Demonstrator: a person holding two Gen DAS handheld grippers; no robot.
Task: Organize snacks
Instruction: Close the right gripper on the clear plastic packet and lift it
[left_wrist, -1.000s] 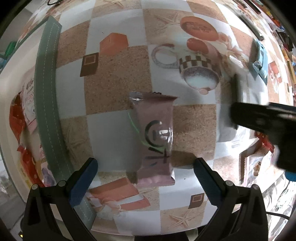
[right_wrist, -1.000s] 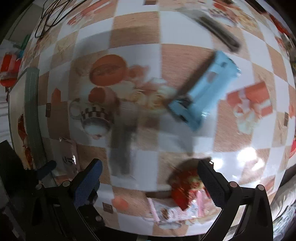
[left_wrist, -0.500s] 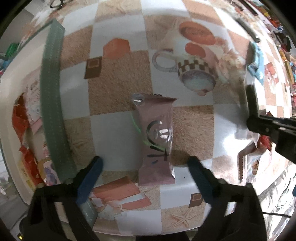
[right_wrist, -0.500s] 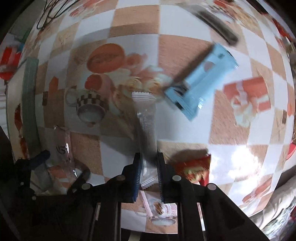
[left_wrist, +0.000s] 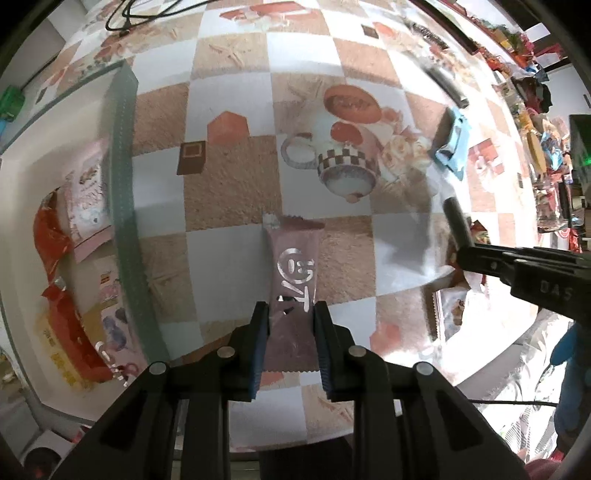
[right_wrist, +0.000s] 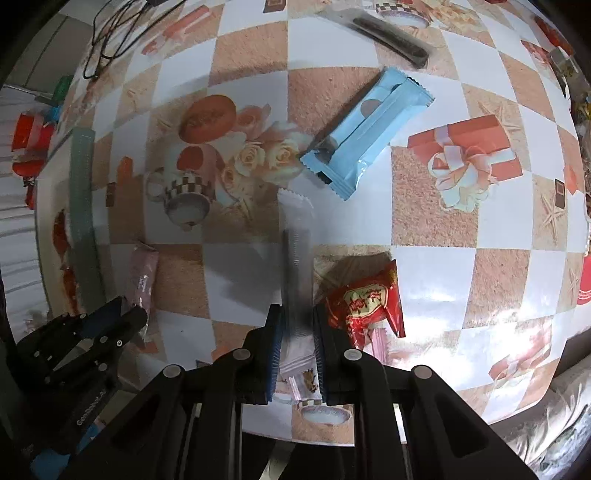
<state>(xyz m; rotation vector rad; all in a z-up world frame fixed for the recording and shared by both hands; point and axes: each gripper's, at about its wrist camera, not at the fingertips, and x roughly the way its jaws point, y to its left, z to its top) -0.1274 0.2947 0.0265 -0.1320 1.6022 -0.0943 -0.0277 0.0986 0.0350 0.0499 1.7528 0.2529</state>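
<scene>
My left gripper (left_wrist: 290, 314) is shut on a pink snack packet (left_wrist: 293, 273) with a silver logo, held over the checkered tablecloth. My right gripper (right_wrist: 297, 317) is shut on a clear packet holding a dark stick (right_wrist: 295, 258), lifted above the table. In the right wrist view the left gripper (right_wrist: 125, 317) and its pink packet (right_wrist: 142, 277) show at lower left. In the left wrist view the right gripper (left_wrist: 461, 254) and its dark stick (left_wrist: 456, 221) show at right. A white bin with a green rim (left_wrist: 123, 206) at left holds several snack packets.
A light blue packet (right_wrist: 365, 129), a red packet (right_wrist: 369, 302) and a dark stick packet (right_wrist: 391, 35) lie on the table. Another packet (right_wrist: 306, 376) lies under my right gripper. Black cables (right_wrist: 107, 33) lie at the far left. The table's front edge is close below.
Both grippers have closed: the left on the pink packet, the right on the clear dark-stick packet, which it has lifted off the table.
</scene>
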